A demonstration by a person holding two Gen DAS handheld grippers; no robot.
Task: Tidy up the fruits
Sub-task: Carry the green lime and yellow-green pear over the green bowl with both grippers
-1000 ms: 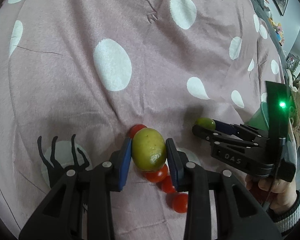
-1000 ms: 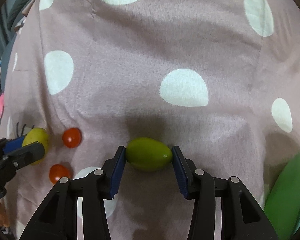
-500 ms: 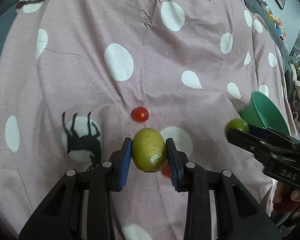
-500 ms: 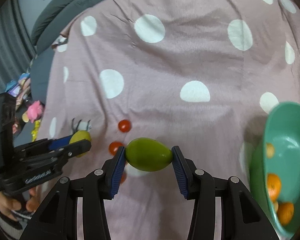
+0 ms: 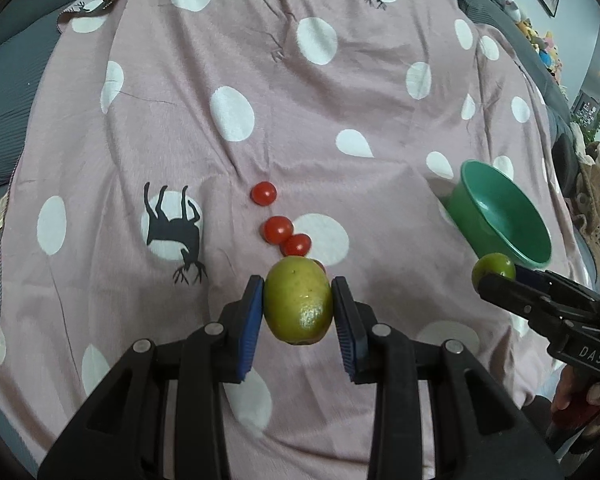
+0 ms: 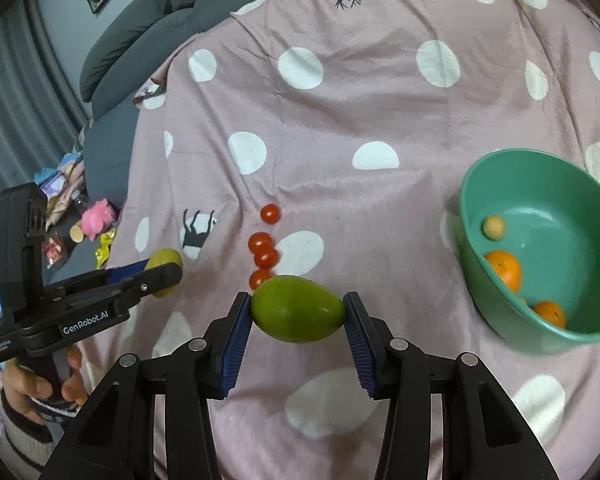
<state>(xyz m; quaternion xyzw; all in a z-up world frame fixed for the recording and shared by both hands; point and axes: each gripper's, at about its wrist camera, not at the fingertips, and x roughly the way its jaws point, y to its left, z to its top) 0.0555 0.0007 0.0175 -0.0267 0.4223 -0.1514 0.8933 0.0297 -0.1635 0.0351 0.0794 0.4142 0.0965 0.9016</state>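
Above a pink dotted blanket, each tool grips a green fruit.

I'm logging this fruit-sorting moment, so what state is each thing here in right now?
Left claw: shut on the yellow-green lemon, held clear of the cloth.
Right claw: shut on the oval green fruit, also lifted.
Green plastic bowl: upright on the cloth, holding oranges and a small pale round fruit.
Red cherry tomatoes: loose in a row on the cloth.
Pink polka-dot cloth: spread out, creased.
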